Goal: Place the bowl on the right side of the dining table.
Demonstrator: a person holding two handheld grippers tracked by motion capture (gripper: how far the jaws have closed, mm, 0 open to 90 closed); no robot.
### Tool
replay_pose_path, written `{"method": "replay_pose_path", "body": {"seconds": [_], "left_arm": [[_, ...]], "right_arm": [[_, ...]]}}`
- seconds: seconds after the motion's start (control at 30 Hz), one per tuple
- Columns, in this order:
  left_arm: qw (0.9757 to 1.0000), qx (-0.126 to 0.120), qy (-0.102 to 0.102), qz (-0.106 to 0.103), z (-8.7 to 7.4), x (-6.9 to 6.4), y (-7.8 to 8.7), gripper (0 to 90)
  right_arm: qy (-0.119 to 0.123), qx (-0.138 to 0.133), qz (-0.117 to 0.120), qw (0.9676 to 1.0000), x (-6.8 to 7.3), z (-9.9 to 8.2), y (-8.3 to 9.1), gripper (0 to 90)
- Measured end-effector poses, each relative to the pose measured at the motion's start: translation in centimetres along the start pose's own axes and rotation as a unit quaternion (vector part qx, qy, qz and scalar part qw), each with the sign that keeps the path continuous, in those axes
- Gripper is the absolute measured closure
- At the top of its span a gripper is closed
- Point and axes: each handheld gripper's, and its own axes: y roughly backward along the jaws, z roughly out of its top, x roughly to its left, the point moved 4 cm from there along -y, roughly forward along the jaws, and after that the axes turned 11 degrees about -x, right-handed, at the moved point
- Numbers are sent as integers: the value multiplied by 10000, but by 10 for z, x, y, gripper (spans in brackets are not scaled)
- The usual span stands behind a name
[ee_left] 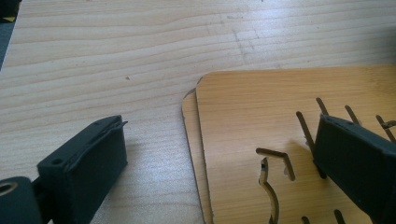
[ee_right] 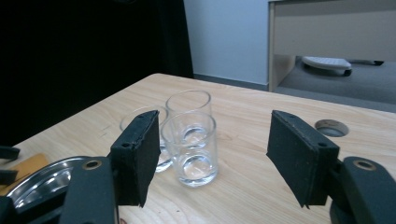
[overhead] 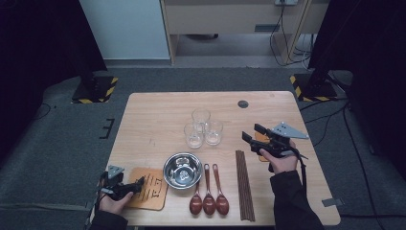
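A: What's on the pale wood-grain tabletop (overhead: pixel 153 115)?

B: Three clear, straight-sided glass tumblers (overhead: pixel 203 128) clustered at the middle, thick-based and empty. Nearer the person: a round, shiny steel bowl (overhead: pixel 182 170), three glossy reddish-brown wooden spoons (overhead: pixel 208 191) lying side by side, and a bundle of dark, slim chopsticks (overhead: pixel 244 184).

A: And the right tongs (overhead: pixel 253 135)?

B: Raised above the tabletop to the right of the tumblers, pointing toward them. Their flat, matte black pads (ee_right: pixel 140 154) stand wide apart with nothing between them; the nearest tumbler (ee_right: pixel 190 149) sits farther off.

A: The left tongs (overhead: pixel 140 182)?

B: Low at the near left corner, also spread apart and gripping nothing. One pad hovers over a flat, round-cornered wooden coaster (ee_left: pixel 261 140) with narrow cut slots, stacked on a second coaster; the other pad is over bare wood. Whether the pad touches the coaster, I cannot tell.
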Motion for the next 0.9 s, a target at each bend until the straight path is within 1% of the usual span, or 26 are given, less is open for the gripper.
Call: {"method": "replay_pose_path", "body": {"seconds": [0.1, 0.17, 0.23, 0.3, 0.47, 0.63, 0.9], "left_arm": [[10000, 6, 0, 2, 0, 0, 0, 15], [10000, 13, 0, 6, 0, 0, 0, 11], [10000, 17, -2, 5, 0, 0, -1, 9], [10000, 30, -14, 2, 0, 0, 0, 8], [10000, 36, -15, 0, 0, 0, -1, 4], [10000, 28, -4, -4, 0, 0, -1, 1], [10000, 35, -11, -15, 0, 0, -1, 0]], "right_arm": [[26, 23, 61, 10000, 5, 1, -3, 345], [-4, 26, 110, 9999, 8, 1, -5, 346], [27, 65, 180, 9998, 11, 0, -9, 347], [14, 108, 214, 9997, 14, -1, -12, 347], [72, 190, 307, 9993, 23, -3, -19, 346], [93, 286, 446, 9986, 32, -7, -27, 345], [132, 449, 585, 9972, 45, -13, -37, 346]]}}
